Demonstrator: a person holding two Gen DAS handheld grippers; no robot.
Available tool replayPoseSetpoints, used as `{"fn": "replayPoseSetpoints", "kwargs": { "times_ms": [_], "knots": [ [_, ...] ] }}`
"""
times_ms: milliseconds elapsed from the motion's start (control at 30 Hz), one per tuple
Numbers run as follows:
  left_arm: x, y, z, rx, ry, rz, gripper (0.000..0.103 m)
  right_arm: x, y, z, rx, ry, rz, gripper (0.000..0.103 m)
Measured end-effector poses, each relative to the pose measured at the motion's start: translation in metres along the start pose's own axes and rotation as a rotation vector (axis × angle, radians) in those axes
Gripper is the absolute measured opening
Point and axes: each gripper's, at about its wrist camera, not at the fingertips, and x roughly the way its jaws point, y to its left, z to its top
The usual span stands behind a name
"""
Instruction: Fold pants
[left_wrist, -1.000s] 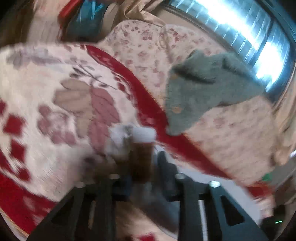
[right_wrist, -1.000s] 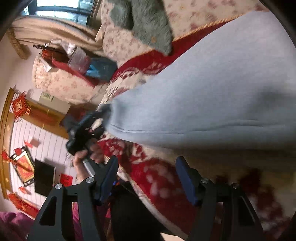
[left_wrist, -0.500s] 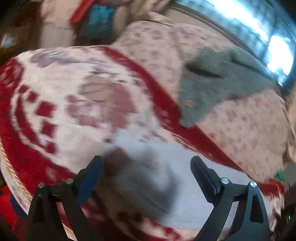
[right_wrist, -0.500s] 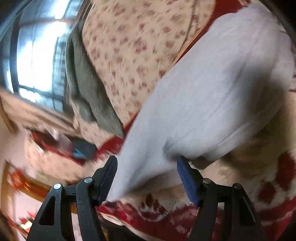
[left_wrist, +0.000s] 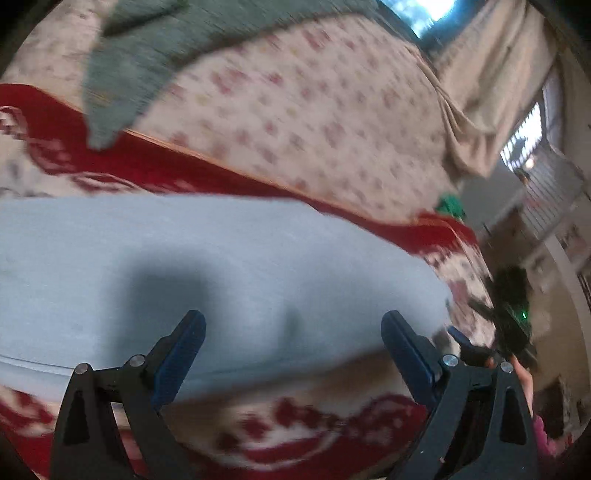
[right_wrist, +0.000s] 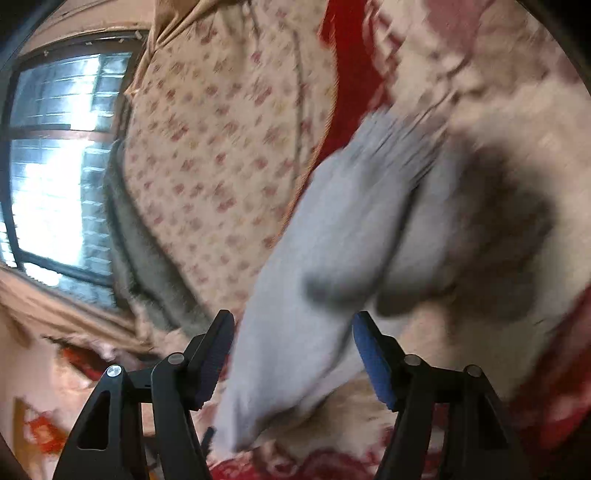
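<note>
1. We see the pale grey pants (left_wrist: 221, 266) lying flat on a red-and-cream patterned blanket (left_wrist: 303, 435) that covers what looks like a sofa seat, with the floral backrest (left_wrist: 303, 110) rising behind them.

2. Our left gripper (left_wrist: 291, 354) has its fingers spread wide with nothing pinched. The pants lie in front of and below the gap, and we read this as a hand freed to go for a fresh hold.

3. Our right gripper (right_wrist: 291, 354) has its fingers apart too. A tapered end of the pants (right_wrist: 314, 295) runs through the gap, but the pads do not seem to press on it, though blur keeps us from being sure of the clearance.

4. In the right wrist view the cloth lies in two overlapping layers, so we judge one fold is probably made and the cloth was laid down to settle.

5. A green-grey garment (left_wrist: 147, 55) is draped over the backrest, well apart from the work.

6. The blanket's soft pile could catch in a low pinch, so the next hold should take the pants' edge alone.
</note>
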Motion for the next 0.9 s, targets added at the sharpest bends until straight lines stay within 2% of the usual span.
{"fn": "replayPoseSetpoints", "kwargs": {
  "times_ms": [133,267,300,333,367,400,567,600,633,667,700,800,900],
  "knots": [
    [0.038,-0.033,-0.013,0.040,0.089,-0.028,0.096,0.012,-0.008,0.019,-0.017,0.022,0.052,0.073],
    [0.069,-0.051,-0.019,0.057,0.138,-0.029,0.096,0.051,-0.017,0.034,0.020,0.080,0.071,0.071],
    [0.075,-0.054,-0.020,0.061,0.143,-0.012,0.096,0.060,-0.022,0.036,0.027,0.090,0.062,0.063],
    [0.082,-0.057,-0.020,0.062,0.149,-0.009,0.096,0.067,-0.028,0.038,0.038,0.089,0.055,0.035],
    [0.090,-0.060,-0.020,0.064,0.155,-0.009,0.096,0.071,-0.035,0.040,0.057,0.088,0.062,0.032],
    [0.098,-0.063,-0.019,0.065,0.165,-0.002,0.096,0.072,-0.040,0.042,0.082,0.085,0.117,0.029],
    [0.135,-0.083,-0.015,0.094,0.214,-0.010,0.097,0.058,-0.032,0.049,0.081,0.050,0.265,0.020],
    [0.138,-0.088,-0.014,0.093,0.225,-0.044,0.097,0.053,-0.026,0.052,0.065,0.035,0.304,0.010],
    [0.139,-0.092,-0.014,0.087,0.238,-0.090,0.097,0.046,-0.018,0.054,0.040,0.030,0.340,0.010],
    [0.140,-0.098,-0.016,0.089,0.245,-0.133,0.097,0.042,-0.009,0.055,-0.001,0.032,0.335,0.010],
    [0.141,-0.103,-0.017,0.104,0.248,-0.146,0.097,0.040,-0.001,0.055,-0.055,0.039,0.312,0.010],
    [0.148,-0.110,-0.027,0.150,0.256,-0.129,0.097,0.037,0.010,0.053,-0.107,0.056,0.300,0.010],
    [0.145,-0.107,-0.027,0.139,0.253,-0.155,0.097,0.030,0.010,0.049,-0.126,0.043,0.286,0.009]
  ]
}}
